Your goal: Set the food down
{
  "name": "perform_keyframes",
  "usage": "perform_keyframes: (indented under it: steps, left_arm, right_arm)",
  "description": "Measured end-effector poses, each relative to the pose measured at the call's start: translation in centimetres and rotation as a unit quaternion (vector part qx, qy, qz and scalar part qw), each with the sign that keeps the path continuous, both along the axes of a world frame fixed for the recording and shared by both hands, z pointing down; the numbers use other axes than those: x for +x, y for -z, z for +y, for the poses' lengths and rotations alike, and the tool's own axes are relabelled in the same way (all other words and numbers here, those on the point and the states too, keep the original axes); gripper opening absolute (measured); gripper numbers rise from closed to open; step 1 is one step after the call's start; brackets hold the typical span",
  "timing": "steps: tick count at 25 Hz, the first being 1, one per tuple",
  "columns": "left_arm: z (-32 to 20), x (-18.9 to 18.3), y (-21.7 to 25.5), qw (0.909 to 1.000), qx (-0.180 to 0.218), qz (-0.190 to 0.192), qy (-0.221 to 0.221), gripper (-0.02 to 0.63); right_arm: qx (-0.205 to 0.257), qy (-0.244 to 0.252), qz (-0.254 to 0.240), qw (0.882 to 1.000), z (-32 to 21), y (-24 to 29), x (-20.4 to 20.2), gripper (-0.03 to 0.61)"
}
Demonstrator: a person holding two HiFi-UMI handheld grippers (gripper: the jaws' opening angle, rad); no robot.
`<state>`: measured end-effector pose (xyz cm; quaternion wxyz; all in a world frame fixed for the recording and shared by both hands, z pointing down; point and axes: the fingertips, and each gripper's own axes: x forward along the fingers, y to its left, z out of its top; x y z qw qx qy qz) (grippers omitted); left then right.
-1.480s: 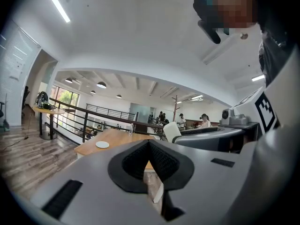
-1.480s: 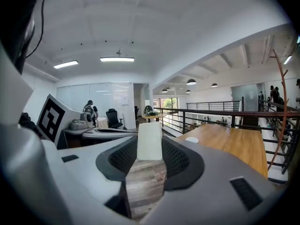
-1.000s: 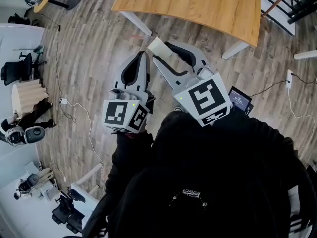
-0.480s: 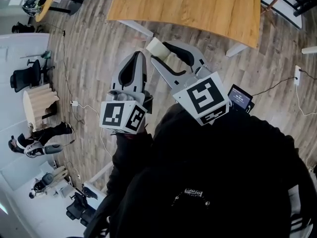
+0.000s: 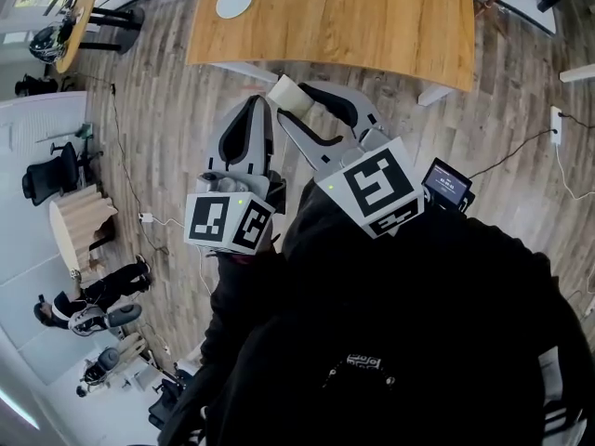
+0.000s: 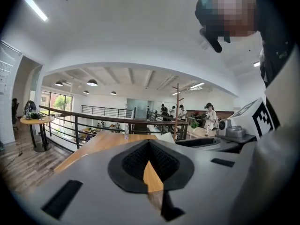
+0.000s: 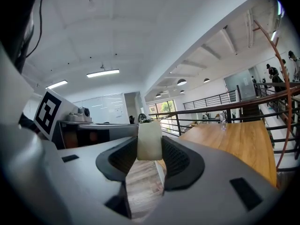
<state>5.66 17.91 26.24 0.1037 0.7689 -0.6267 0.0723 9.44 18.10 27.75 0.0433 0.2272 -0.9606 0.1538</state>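
A pale cream block of food (image 7: 150, 140) sits clamped between the pads of my right gripper (image 7: 150, 146); in the head view the same food (image 5: 284, 92) shows at the tip of the right gripper (image 5: 293, 98), just short of the wooden table's near edge (image 5: 325, 59). My left gripper (image 5: 254, 110) hangs beside it to the left, jaws closed tip to tip with nothing between them. In the left gripper view the left gripper (image 6: 149, 146) points toward the wooden table (image 6: 101, 142).
A small white round plate (image 5: 233, 0) lies on the table's far left part. White table legs (image 5: 244, 69) stand under the near edge. Cables (image 5: 158, 221) run over the plank floor. A black railing (image 7: 220, 114) borders the table. People stand far off.
The view has shifted toward the table: the white plate and more of the tabletop have come into sight. Both grippers keep the same pose, the food still held.
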Motion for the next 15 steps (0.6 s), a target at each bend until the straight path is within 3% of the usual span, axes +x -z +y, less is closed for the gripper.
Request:
perform_keyframes:
  steps: [7,15]
  left_arm:
    - [-3.1,-2.7,-0.6,0.9996,0.017,0.013,-0.019,0.005]
    - [-6.2,-12.4,-0.7,0.9991,0.025,0.030,-0.018,0.005]
  right_arm:
    - [0.011,-0.018,0.016,1.000,-3.0,-1.0,-2.4,0.173]
    - [0.046,-0.022,0.041,0.998,-6.0,0.0,-11.4,0.172]
